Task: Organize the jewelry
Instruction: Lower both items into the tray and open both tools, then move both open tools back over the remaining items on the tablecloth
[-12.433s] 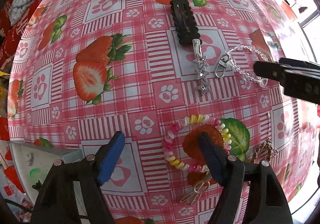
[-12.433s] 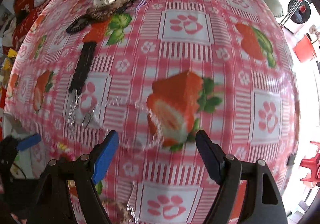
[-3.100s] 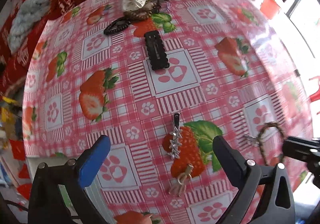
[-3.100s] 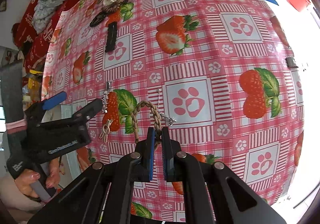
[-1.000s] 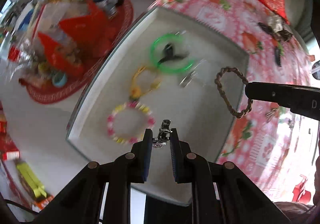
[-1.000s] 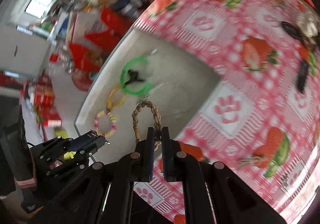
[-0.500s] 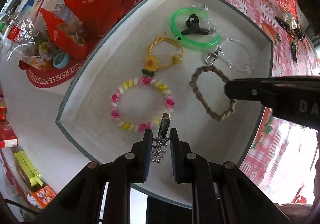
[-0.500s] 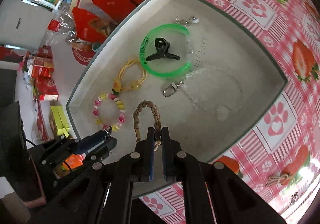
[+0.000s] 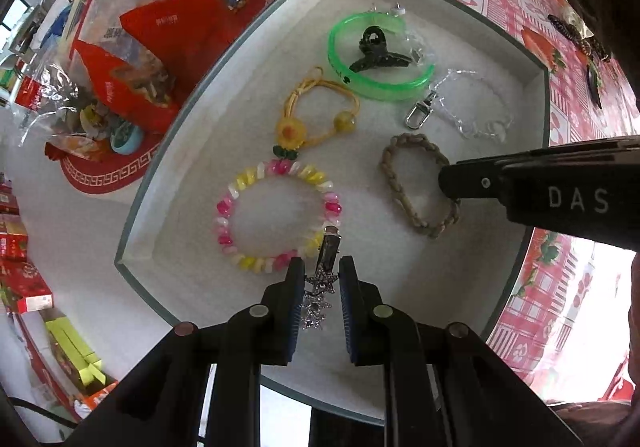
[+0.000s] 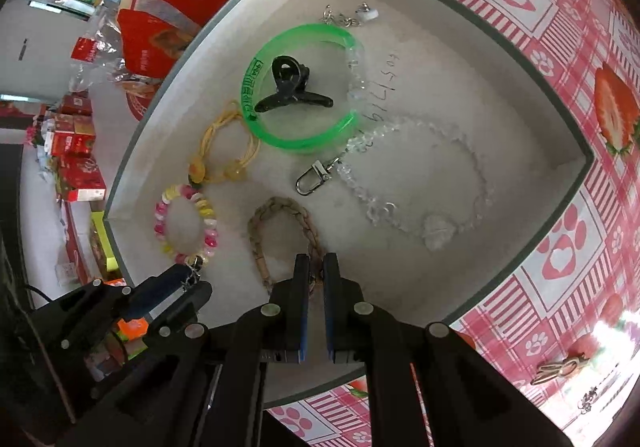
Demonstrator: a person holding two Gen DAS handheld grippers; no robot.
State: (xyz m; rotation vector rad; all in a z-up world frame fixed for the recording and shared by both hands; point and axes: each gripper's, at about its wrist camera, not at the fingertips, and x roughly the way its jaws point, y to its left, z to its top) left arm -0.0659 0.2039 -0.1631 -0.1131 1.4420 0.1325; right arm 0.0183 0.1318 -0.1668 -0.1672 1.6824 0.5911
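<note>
Jewelry lies in the shallow white tray (image 9: 536,95) on the bench. Left claw (image 9: 319,279) is clenched on a silver star-shaped hair clip (image 9: 320,287), over the tray beside the pink-yellow bead bracelet (image 9: 224,207). Right claw (image 10: 315,267) is clenched on the braided tan rope bracelet (image 10: 256,235), which rests on the tray floor.

Shiny things and soft things in the tray

The tray (image 10: 448,95) looks matt and a bit grainy. The green bangle (image 10: 298,87) is glossy see-through plastic, the black claw clip (image 10: 292,89) smooth plastic. The brown bracelet (image 9: 416,183) is rough braided cord. The star clip (image 9: 322,287) is sparkly metal. The counter (image 10: 560,247) has a shiny cloth.
</note>
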